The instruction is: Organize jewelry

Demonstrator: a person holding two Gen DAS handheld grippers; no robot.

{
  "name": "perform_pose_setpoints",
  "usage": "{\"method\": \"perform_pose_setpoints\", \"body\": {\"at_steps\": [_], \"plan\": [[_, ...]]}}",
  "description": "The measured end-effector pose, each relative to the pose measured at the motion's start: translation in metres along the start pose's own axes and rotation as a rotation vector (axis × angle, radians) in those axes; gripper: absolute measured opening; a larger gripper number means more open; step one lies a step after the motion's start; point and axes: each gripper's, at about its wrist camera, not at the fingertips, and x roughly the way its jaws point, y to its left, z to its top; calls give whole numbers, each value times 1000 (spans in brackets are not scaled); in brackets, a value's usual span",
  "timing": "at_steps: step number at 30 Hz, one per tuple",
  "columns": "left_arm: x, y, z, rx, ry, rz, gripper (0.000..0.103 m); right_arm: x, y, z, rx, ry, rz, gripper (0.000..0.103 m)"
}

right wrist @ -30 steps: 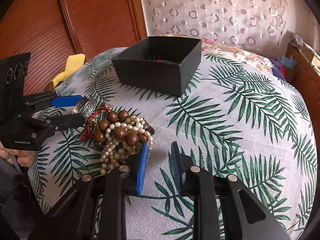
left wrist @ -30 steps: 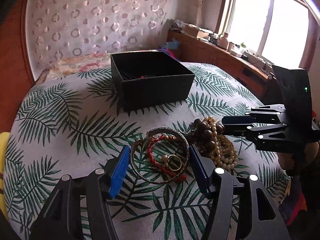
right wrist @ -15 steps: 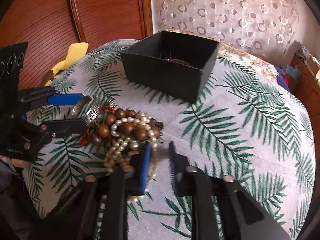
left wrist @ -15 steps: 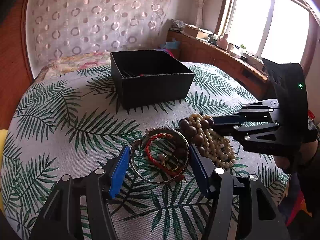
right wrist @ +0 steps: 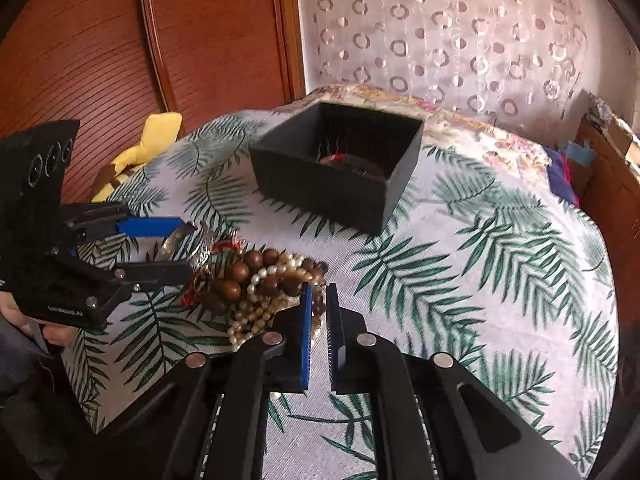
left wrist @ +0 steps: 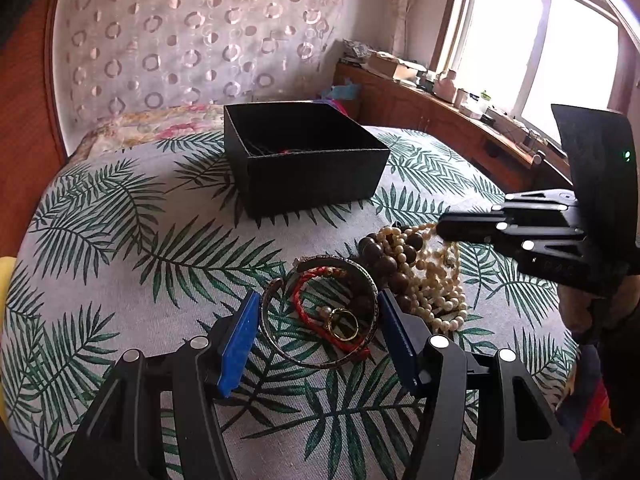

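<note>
Left gripper jaws spread around bangle; right gripper jaws clamping pearl necklace

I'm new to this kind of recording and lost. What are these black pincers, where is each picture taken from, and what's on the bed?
No robot here: a person holds a two-fingered tool in each hand. Each picture comes from a camera on one tool, looking along its fingers. The left tool is open, its fingers on either side of a metal bangle that rings a red cord bracelet and a gold ring. The right tool is nearly closed at a heap of pearl beads and brown wooden beads; whether it grips any is unclear. Behind sits an open black box on the leaf-print cloth.
</note>
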Motion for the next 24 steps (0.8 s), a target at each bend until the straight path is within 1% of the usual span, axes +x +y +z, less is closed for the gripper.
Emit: {"method": "perform_pose_setpoints", "body": {"at_steps": [4,6,10,17,20,24], "plan": [[-1,0,1,-2,-6,-2,57,-21,1,10,2,-59,17,8],[-2,0,2,-3,-7,-3,57,-27,2,14,-7,-70,19,8],[-4,-1,2,-4,-14,-5,57,-33,-1,16,-14,-69,-4,8],[-7,0,2,-9,-23,-3,57,-64,0,23,-24,-149,-12,8],[-8,-1,2,-7,-26,-7,57,-72,-1,28,-33,-155,-23,8],[-10,-2,1,-4,-29,-9,57,-70,-10,17,-20,-121,-61,8]]}}
